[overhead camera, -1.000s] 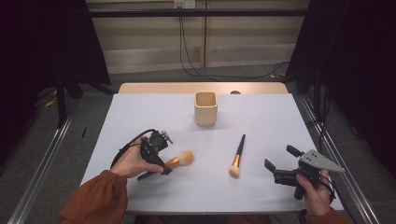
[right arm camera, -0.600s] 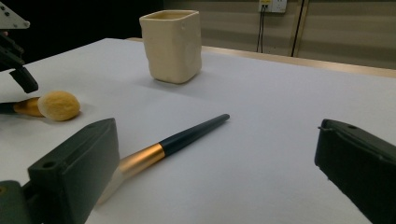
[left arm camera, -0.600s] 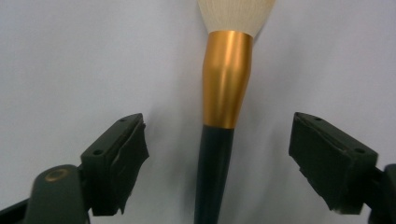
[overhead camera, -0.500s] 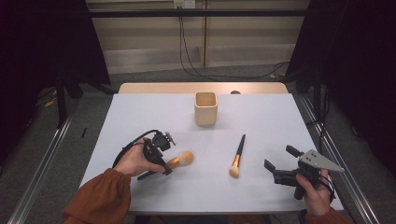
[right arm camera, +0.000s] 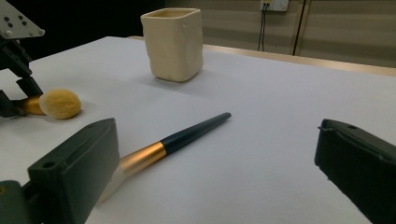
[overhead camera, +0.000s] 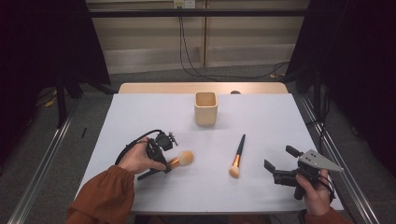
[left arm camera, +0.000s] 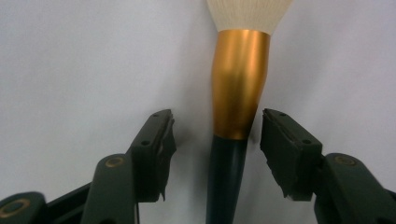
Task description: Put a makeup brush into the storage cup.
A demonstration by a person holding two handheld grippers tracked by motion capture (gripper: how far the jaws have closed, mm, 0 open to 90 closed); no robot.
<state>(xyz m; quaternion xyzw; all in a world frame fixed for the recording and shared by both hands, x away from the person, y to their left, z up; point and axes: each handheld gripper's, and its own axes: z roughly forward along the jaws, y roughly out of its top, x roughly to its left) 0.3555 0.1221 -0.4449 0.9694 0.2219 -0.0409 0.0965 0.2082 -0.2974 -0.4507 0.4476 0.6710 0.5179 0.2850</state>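
Both jaws of the left gripper [left arm camera: 217,154], just closing, flank the fluffy gold-ferruled black-handled brush [left arm camera: 238,93] untouched; off-centre, it may roll away.

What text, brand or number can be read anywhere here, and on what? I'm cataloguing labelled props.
None: no readable text in any view.
Cup: plain cream walls, no mark.
Big brush: bare gold ferrule and dark handle, no brand.
Thin brush: gold and dark, no lettering.
Table: plain white.
Wall socket: too small to tell whether it bears any print.
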